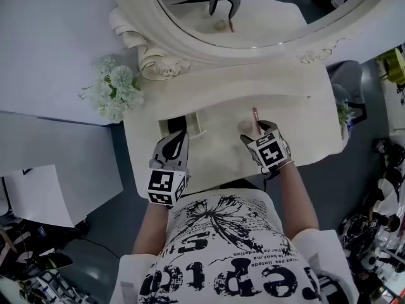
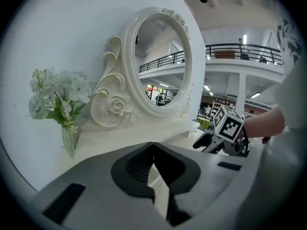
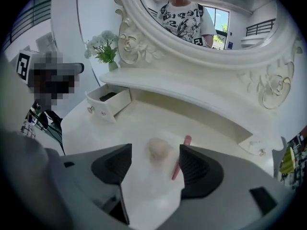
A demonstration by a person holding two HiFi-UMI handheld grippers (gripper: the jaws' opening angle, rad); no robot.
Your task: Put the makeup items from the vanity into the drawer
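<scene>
Nearest the desk's front edge, the left tongs [image 2: 153, 169] hang in front of the drawer with their jaws pressed together and nothing between them. To their right, the right tongs [image 3: 153, 164] hover low over the desk [image 1: 221, 154]. Their jaws are spread well wider than what lies in the gap, and they seem to touch nothing.

A pale pink makeup sponge [image 3: 159, 150] lies in that gap, on the desk right of centre. Just beside it, close to the right jaw, is a slim pink pencil [image 3: 179, 161] that points toward the back edge.

The sponge looks light and soft, so it should give under the pads. A gentle squeeze across its middle ought to hold it without crushing it. The pencil looks stiff, thin and smooth, so it is likely to roll or slip. It is best pinched at mid-length, square to the shaft.

Further back on the left side, the small drawer [image 3: 108, 101] stands pulled open. Something dark shows inside, but I cannot tell what.

Along the back edge rises the ornate oval mirror [image 1: 209, 43]. White flowers [image 1: 114, 87] stand at the back-left corner.
</scene>
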